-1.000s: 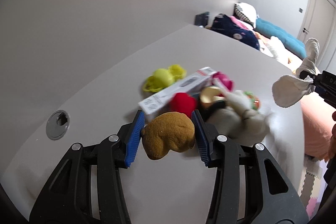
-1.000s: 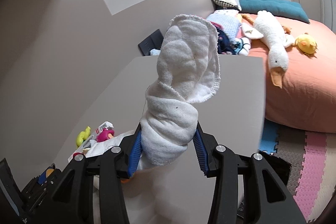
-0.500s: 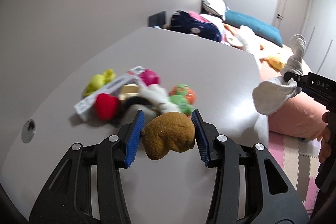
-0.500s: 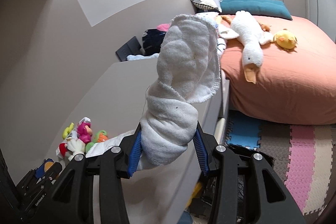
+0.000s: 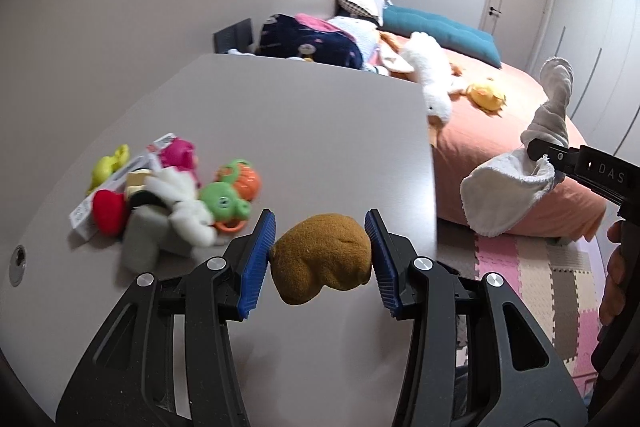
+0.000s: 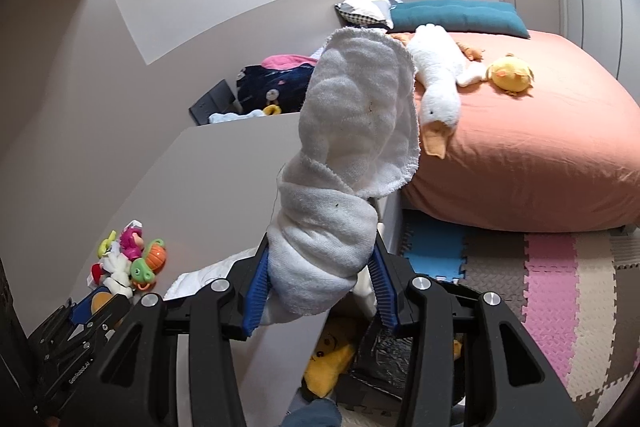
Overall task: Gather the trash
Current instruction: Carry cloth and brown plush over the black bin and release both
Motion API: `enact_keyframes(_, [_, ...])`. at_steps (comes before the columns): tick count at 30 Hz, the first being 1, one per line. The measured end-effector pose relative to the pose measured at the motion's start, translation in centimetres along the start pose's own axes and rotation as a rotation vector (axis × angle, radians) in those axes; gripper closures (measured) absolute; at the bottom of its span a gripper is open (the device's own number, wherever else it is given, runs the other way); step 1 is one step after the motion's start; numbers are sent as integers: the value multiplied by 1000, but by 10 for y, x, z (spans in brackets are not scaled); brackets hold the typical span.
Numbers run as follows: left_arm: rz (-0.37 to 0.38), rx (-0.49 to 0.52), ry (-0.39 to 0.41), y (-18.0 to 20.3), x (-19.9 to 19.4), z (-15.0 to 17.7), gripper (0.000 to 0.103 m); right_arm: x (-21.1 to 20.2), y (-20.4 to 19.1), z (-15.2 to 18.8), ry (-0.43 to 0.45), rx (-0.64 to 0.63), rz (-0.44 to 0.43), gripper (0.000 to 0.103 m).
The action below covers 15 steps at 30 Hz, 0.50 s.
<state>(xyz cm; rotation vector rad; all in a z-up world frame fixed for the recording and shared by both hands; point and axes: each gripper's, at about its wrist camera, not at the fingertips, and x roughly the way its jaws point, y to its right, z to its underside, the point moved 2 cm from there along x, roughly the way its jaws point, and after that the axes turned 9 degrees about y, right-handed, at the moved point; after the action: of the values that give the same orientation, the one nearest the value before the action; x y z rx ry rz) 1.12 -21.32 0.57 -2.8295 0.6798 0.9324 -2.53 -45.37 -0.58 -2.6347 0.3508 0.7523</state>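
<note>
Beyond both tongs an orange bed (image 6: 520, 155) is seen, with a grey table (image 5: 280, 131) before it. A white cloth (image 6: 344, 187) is clamped by the right gripper (image 6: 320, 279), past the table's edge. A brown plush lump (image 5: 324, 263), perhaps a toy, is pinched in the left gripper (image 5: 322, 259); a toy pile (image 5: 168, 199) lies to its left.

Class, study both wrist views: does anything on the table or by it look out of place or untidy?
Yes. A jumble of small toys is heaped at the table's left side, overlapping. Both grippers carry soft items off it: the left gripper a brown plush, the right gripper a white cloth.
</note>
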Motion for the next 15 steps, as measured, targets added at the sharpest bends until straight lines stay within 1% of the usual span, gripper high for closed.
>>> enact_keyframes(7, [49, 40, -19, 34, 9, -3, 57, -12, 29, -1, 4, 15, 33, 56])
enact_keyframes(15, [114, 96, -38, 78, 22, -7, 57, -28, 65, 0, 13, 25, 94, 56])
